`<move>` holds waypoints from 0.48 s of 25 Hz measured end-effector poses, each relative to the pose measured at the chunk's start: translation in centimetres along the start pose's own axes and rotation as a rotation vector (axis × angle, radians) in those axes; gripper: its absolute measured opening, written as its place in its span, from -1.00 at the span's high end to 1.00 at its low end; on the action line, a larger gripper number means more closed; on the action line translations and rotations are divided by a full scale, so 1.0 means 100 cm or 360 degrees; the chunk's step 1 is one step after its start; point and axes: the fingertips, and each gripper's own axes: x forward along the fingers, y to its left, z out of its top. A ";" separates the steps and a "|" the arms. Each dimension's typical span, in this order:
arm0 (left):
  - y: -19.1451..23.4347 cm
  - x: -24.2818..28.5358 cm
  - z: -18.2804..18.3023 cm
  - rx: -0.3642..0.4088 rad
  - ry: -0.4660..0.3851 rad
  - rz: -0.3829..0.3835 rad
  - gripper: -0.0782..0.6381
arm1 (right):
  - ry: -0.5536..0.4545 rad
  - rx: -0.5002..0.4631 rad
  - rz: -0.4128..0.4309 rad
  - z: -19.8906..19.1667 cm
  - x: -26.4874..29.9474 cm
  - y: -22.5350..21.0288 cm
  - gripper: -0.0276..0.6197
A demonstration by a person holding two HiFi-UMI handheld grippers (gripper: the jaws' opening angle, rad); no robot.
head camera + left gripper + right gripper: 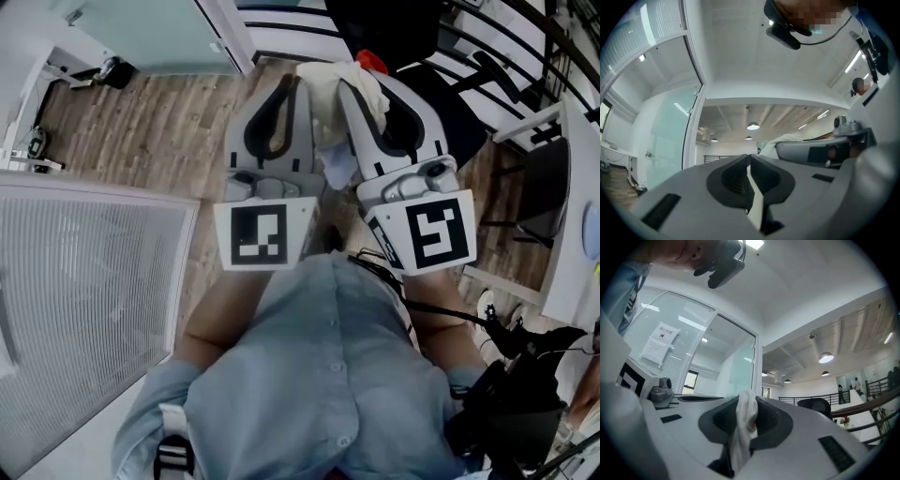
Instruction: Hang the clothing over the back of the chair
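The left hand-held gripper (286, 86) and right hand-held gripper (370, 89) each pinched the pale clothing (330, 89), held up at upper centre. The carrying step seemed in hand. Next it needed draping over the black chair (459, 103) at upper right.

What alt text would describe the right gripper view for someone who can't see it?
The right gripper clamps bunched white clothing between its grey jaws. Beyond are a glass partition, ceiling lamps and a black office chair.

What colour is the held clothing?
The clothing is cream-white; best seen in the right gripper view.
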 end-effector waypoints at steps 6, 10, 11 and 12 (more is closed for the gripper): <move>0.016 0.019 -0.004 0.0001 0.0012 0.0063 0.71 | -0.0015 0.0029 0.0052 -0.006 0.030 -0.013 0.71; 0.031 0.032 -0.013 -0.0013 0.0018 0.0086 0.71 | 0.0016 0.0043 0.0069 -0.019 0.052 -0.015 0.71; 0.035 0.037 -0.016 -0.0020 0.0021 0.0086 0.71 | 0.0026 0.0046 0.0069 -0.023 0.059 -0.017 0.71; 0.041 0.042 -0.020 -0.0025 0.0027 0.0085 0.71 | 0.0035 0.0046 0.0068 -0.026 0.066 -0.017 0.71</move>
